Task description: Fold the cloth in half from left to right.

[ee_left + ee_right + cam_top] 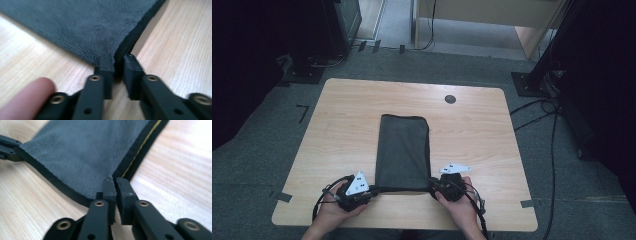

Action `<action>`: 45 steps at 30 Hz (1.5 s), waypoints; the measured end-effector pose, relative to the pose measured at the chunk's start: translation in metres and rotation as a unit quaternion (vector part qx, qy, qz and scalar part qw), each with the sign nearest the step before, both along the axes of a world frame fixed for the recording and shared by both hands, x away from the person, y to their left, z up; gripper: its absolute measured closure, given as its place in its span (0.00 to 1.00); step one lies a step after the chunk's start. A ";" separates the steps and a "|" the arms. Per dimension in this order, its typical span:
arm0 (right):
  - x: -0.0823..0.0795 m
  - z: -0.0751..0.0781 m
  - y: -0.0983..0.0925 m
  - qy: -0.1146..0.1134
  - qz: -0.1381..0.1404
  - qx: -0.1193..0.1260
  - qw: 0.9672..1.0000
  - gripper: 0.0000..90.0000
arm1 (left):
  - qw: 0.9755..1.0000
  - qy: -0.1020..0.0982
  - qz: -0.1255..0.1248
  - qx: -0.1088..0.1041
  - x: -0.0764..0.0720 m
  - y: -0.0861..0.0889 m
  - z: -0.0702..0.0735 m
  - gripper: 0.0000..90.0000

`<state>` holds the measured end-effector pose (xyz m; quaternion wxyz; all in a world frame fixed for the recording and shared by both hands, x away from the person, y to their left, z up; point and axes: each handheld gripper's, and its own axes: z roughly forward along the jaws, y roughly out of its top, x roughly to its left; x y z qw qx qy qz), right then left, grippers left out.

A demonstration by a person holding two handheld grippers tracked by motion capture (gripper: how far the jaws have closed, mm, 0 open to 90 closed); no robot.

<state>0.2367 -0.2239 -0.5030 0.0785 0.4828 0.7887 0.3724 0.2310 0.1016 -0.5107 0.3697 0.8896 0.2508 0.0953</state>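
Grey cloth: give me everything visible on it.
The grey cloth is a dark, plush, fleece-like rectangle with a black bound edge; yellow stitching runs along one hem in the right gripper view. It lies flat, folded narrow, lengthwise down the middle of the wooden table, near end at the person's side. Each near corner is pinched: the left claw on one, the right claw on the other. Its underside is hidden.
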 end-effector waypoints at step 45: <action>0.224 -0.002 0.028 -0.024 -0.078 -0.031 0.996 0.82 | 0.993 0.025 0.104 -0.044 0.015 0.005 -0.005 0.43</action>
